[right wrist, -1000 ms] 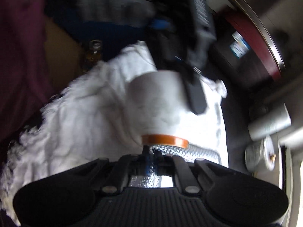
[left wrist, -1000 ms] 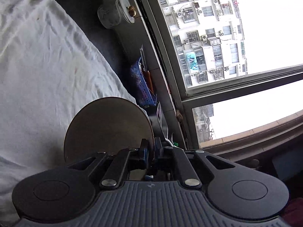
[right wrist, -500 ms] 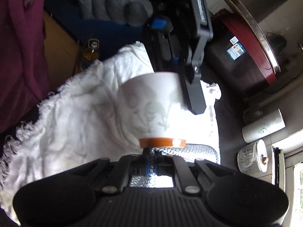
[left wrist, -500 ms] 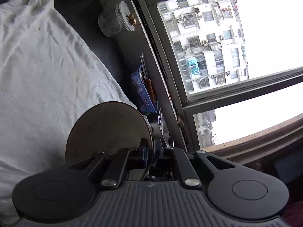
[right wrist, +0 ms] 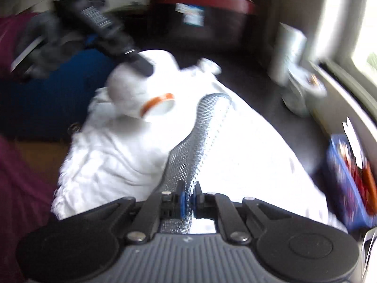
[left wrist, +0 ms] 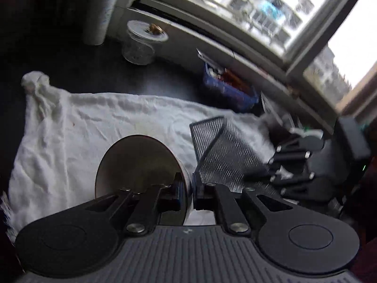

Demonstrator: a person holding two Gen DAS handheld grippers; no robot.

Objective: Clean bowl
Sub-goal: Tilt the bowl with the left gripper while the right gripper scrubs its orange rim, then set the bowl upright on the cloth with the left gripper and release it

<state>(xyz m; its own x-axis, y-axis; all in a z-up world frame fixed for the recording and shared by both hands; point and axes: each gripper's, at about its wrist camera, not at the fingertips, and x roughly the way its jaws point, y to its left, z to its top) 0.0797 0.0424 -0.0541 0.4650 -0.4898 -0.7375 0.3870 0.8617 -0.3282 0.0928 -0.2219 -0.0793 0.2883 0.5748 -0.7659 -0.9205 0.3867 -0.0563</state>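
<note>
The bowl point(left wrist: 139, 165) is pinched by its rim in the left gripper point(left wrist: 186, 186), whose jaws are nearly shut on the thin wall, and it is held above the white cloth point(left wrist: 77, 127); compared with a second ago, the left view has been rolled so that the window point(left wrist: 271, 7), formerly at the right, is now seen across the top. In the right gripper point(right wrist: 188, 198) the silvery mesh scrubber point(right wrist: 200, 139) is clamped while the jaws are opening slightly. The scrubber, earlier pressed under the bowl's orange foot ring point(right wrist: 156, 101), is now seen apart from the bowl, beside it.
</note>
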